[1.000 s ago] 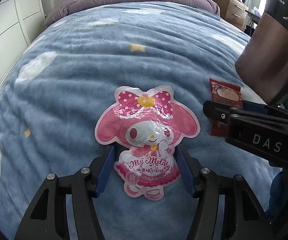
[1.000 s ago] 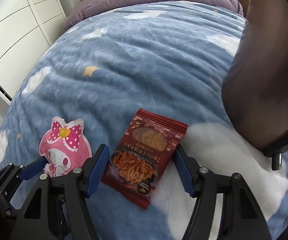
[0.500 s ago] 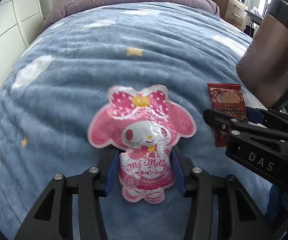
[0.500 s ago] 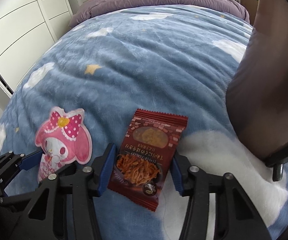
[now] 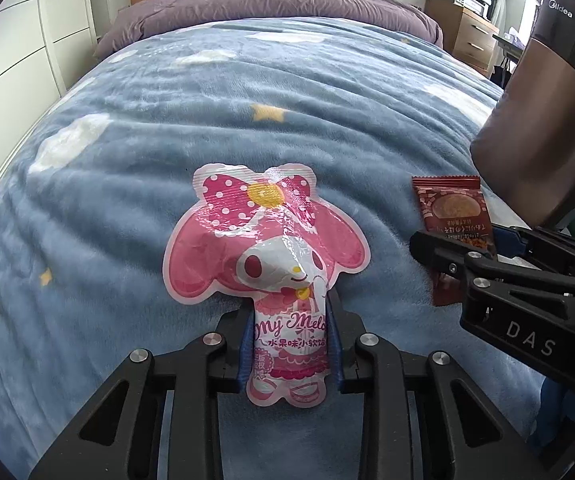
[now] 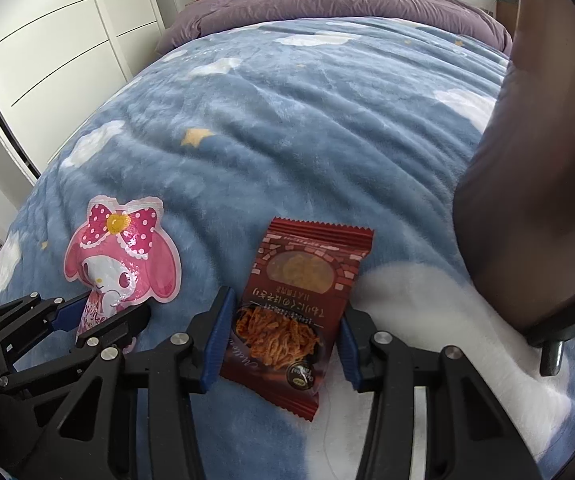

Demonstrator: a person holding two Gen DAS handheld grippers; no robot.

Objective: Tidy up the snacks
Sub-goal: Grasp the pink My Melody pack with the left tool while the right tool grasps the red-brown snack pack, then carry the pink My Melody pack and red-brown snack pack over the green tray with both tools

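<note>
A pink My Melody candy pouch (image 5: 263, 240) lies on the blue cloud-print blanket (image 5: 247, 100). My left gripper (image 5: 289, 308) is closing on its lower half, and both blue pads press its sides so the foil buckles. To the right lies a dark red snack packet (image 6: 303, 276) printed with fried strips. My right gripper (image 6: 286, 304) is closing around its lower part, pads against both edges. The right wrist view shows the pink pouch (image 6: 123, 252) and left gripper (image 6: 115, 304) at lower left. The left wrist view shows the red packet (image 5: 451, 208) and right gripper (image 5: 457, 240) at right.
A tall brown container (image 6: 527, 200) marked Midea (image 5: 539, 120) stands on the bed just right of the red packet. A purple duvet (image 5: 267, 8) and wooden headboard close the far end. White drawers (image 6: 47, 40) line the left; a wooden nightstand (image 5: 467, 36) stands back right.
Both pairs of jaws have narrowed from wide apart onto their packets. The pink pouch's lower half is now pinched narrow and its head has lifted a little. Neither hand has shifted.
</note>
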